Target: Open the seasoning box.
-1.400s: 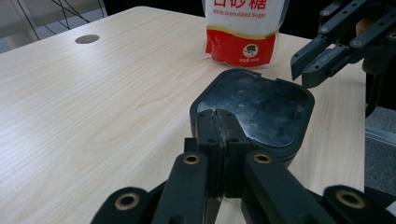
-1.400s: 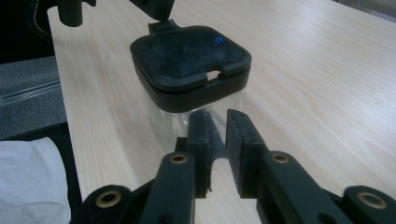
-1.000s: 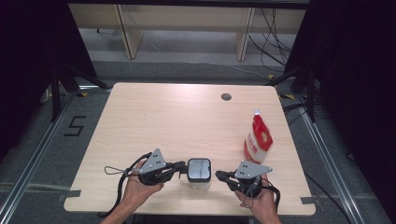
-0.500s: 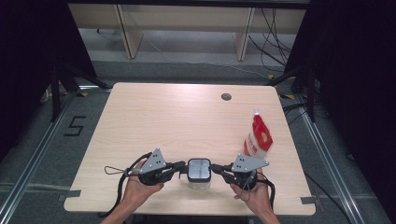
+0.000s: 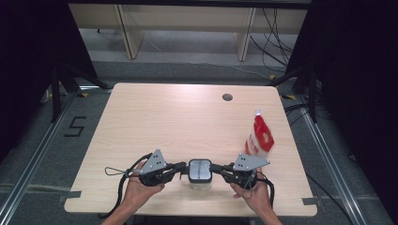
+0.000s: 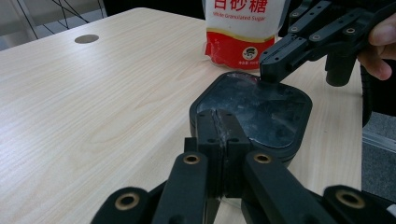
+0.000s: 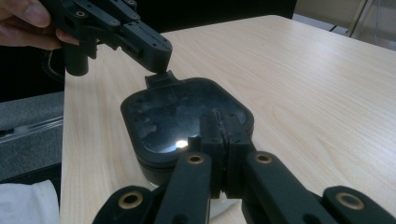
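A small clear container with a dark lid (image 5: pixel 200 171) stands near the table's front edge. My left gripper (image 5: pixel 184 167) is shut, its tips on the lid's left rim (image 6: pixel 261 109). My right gripper (image 5: pixel 215 167) is also shut, its tips on the right rim. In the left gripper view my own shut tips (image 6: pixel 219 119) lie on the lid's near edge and the right gripper (image 6: pixel 273 65) touches its far edge. In the right gripper view my shut tips (image 7: pixel 220 119) rest on the lid (image 7: pixel 159 112), and the left gripper (image 7: pixel 156 51) hovers just over a small tab (image 7: pixel 161 78).
A red and white bag of sugar (image 5: pixel 259 138) stands upright to the right of the container, close behind the right hand (image 6: pixel 243 28). A round dark grommet (image 5: pixel 227 97) sits in the far part of the table. Cables trail from the left gripper toward the front edge.
The right gripper has swung in to the left and its tips have come up against the container's right side. The left gripper has stayed at the left side.
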Tool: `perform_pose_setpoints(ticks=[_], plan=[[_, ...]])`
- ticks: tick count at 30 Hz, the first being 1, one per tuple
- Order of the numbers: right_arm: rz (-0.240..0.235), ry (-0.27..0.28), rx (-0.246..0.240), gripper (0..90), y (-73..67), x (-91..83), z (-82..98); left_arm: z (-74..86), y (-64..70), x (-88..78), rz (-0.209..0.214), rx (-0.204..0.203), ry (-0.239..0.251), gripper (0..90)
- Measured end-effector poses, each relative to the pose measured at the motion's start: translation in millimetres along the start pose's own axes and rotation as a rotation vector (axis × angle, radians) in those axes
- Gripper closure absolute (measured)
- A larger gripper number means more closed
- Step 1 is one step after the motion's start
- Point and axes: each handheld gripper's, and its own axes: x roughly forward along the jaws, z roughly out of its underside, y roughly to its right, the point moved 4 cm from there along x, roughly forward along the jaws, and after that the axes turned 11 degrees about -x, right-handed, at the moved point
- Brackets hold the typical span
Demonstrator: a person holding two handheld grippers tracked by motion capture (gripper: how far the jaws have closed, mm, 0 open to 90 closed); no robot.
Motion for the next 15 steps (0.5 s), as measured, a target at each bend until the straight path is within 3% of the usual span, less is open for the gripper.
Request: perform_pose_setpoints(ticks=[5,6,9,13,15], plan=[[-0.016,-0.002,0.024,90.0,-0.1,-0.7,1.2,-0.1,0.0,0.3,0.006,0.003,0.002,88.5],[-0.021,0.005,0.003,90.0,2.0,-0.2,1.3,-0.1,0.0,0.3,0.006,0.003,0.002,88.5],[-0.034,0.021,0.019,90.0,3.0,0.5,2.4,0.3,0.9,0.6,0.001,-0.008,0.005,88.6],[-0.054,0.018,0.049,90.0,2.2,-0.9,3.5,-0.2,0.6,0.5,0.0,0.011,0.001,88.7],[-0.053,0.027,0.027,90.0,4.5,-0.4,3.5,-0.2,0.5,0.5,0.001,0.01,0.002,88.7]])
